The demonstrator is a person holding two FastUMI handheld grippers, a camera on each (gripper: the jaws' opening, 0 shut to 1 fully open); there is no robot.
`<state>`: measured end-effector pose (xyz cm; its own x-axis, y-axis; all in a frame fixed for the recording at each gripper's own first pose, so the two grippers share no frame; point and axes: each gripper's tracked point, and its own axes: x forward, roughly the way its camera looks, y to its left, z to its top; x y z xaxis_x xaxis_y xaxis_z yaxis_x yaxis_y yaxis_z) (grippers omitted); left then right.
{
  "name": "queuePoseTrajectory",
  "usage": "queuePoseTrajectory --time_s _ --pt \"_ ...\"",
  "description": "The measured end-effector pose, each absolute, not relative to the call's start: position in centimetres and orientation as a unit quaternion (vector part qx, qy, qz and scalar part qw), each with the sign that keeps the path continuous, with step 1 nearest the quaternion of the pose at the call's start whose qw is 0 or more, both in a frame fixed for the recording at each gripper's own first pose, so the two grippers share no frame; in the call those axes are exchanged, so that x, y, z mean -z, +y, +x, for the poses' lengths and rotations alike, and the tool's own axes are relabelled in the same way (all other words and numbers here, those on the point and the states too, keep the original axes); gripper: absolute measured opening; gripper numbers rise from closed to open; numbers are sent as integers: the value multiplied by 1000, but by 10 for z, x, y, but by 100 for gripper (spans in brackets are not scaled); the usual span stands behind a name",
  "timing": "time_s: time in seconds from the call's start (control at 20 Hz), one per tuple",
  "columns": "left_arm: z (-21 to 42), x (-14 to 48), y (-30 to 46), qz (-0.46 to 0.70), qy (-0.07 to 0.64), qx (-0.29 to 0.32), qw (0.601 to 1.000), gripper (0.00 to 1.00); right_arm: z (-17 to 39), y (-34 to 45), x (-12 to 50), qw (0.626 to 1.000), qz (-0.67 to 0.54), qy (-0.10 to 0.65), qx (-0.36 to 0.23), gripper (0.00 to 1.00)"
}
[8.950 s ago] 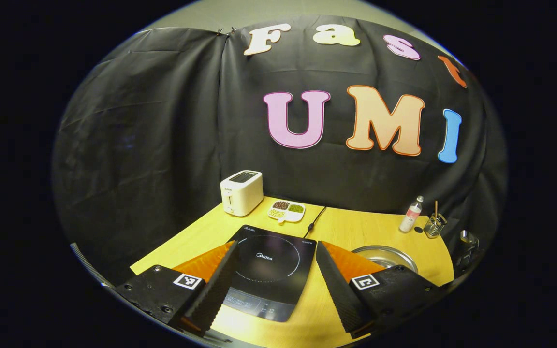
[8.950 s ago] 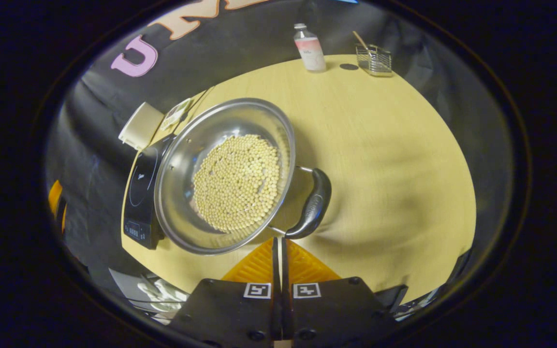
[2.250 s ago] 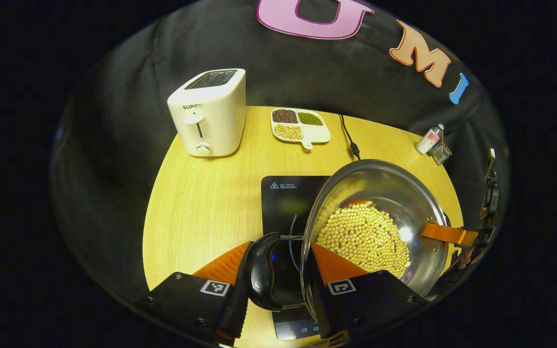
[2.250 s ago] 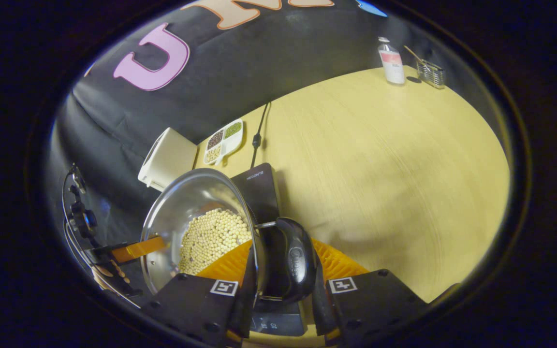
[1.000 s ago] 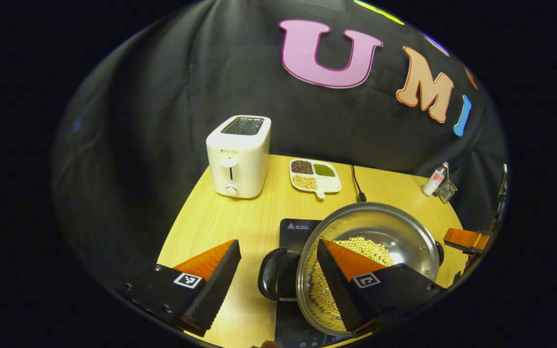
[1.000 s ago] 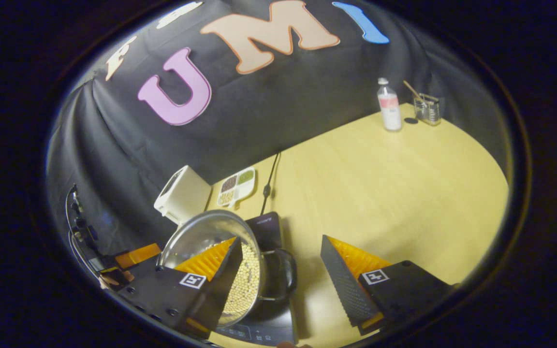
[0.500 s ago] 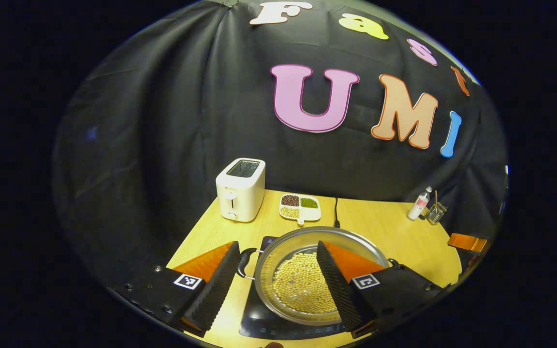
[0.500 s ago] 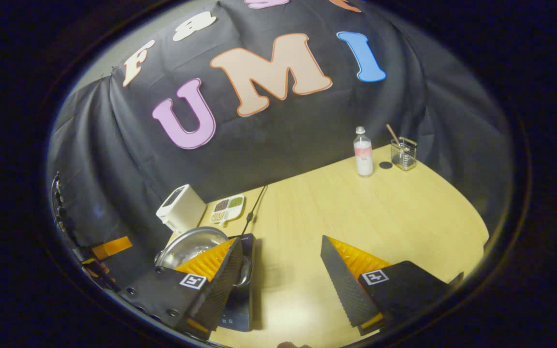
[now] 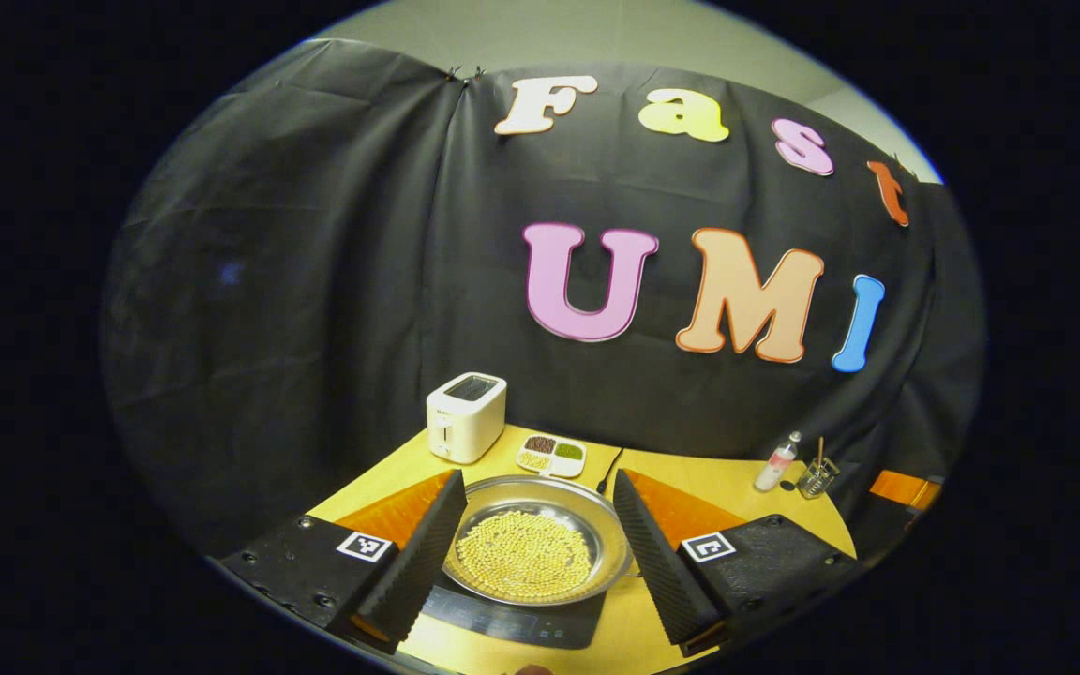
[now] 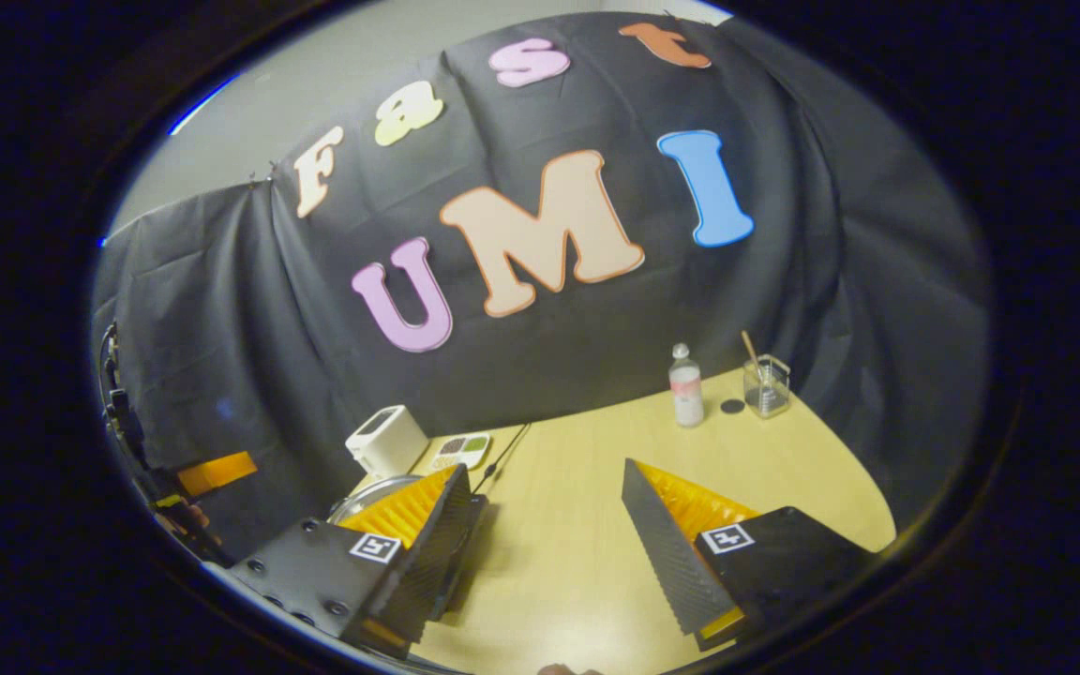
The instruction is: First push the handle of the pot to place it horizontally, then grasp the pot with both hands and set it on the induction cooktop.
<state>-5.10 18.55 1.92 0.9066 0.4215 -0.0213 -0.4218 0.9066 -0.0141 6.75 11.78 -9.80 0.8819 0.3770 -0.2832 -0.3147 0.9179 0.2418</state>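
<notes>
A steel pot [image 9: 532, 551] holding pale beans sits on the black induction cooktop [image 9: 512, 621] near the table's front edge. In the left gripper view my left gripper [image 9: 532, 539] is open, raised and pulled back, and the pot shows between its spread fingers without touching them. In the right gripper view my right gripper [image 10: 547, 530] is open too, over bare table to the right of the cooktop. A sliver of the pot's rim [image 10: 367, 495] shows behind its left finger. The pot's handles are hidden in both views.
A white toaster [image 9: 466, 416] and a divided dish of beans [image 9: 550, 455] stand at the back left of the yellow table [image 10: 596, 487], with a black cord [image 9: 607, 472] beside them. A small bottle [image 10: 686, 384] and a wire holder [image 10: 766, 384] stand at the back right.
Both grippers let go of the pot's handles after setting it on the cooktop, opened wide, and over the last second rose and drew back from it.
</notes>
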Motion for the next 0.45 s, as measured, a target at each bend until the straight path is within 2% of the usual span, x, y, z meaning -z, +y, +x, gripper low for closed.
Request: queuePoseTrajectory --time_s 0.25,0.3,0.45 --pt "-72 -45 115 23 -58 -229 971 96 51 82 49 969 84 107 -205 91" --pt "-75 -49 104 30 -68 -230 970 94 48 76 42 970 79 96 -208 91" --pt "-82 -56 74 52 -92 -229 968 96 40 57 19 974 63 64 -207 91"
